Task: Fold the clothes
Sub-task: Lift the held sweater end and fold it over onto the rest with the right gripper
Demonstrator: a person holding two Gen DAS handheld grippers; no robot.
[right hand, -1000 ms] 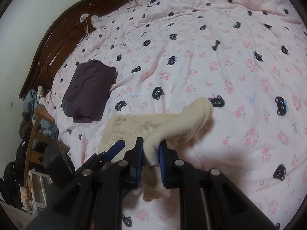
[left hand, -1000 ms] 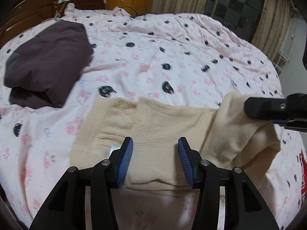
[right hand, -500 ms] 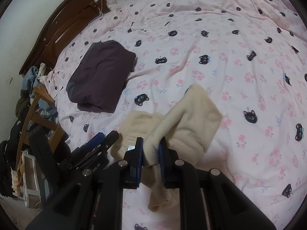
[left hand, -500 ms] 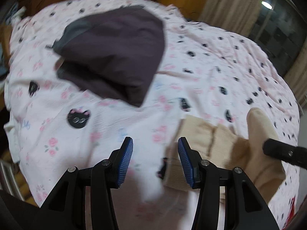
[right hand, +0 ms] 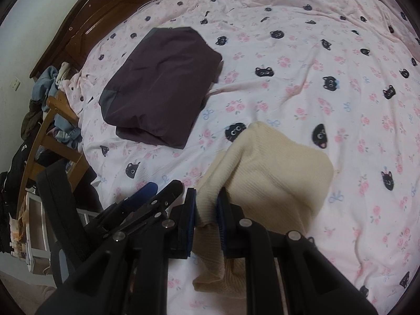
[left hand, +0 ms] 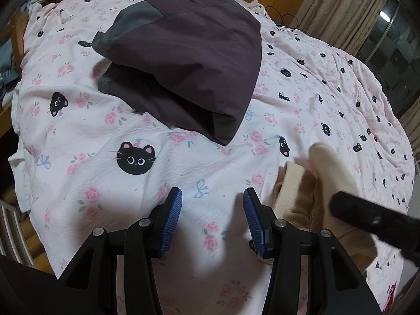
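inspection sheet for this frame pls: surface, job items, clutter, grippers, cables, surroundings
Surface: bed, pink cat-print quilt, wrinkled.
Job's things: cream knit sweater, bunched, partly lifted; dark purple garment, folded, lying apart from it.
Clutter: nothing seen on the bed besides the garments.
Grippers: right gripper shut on the sweater; left gripper open, empty, over bare quilt.
Cables: thin black cord at far bed edge.
Surroundings: wooden headboard; chair with piled clothes; curtains.
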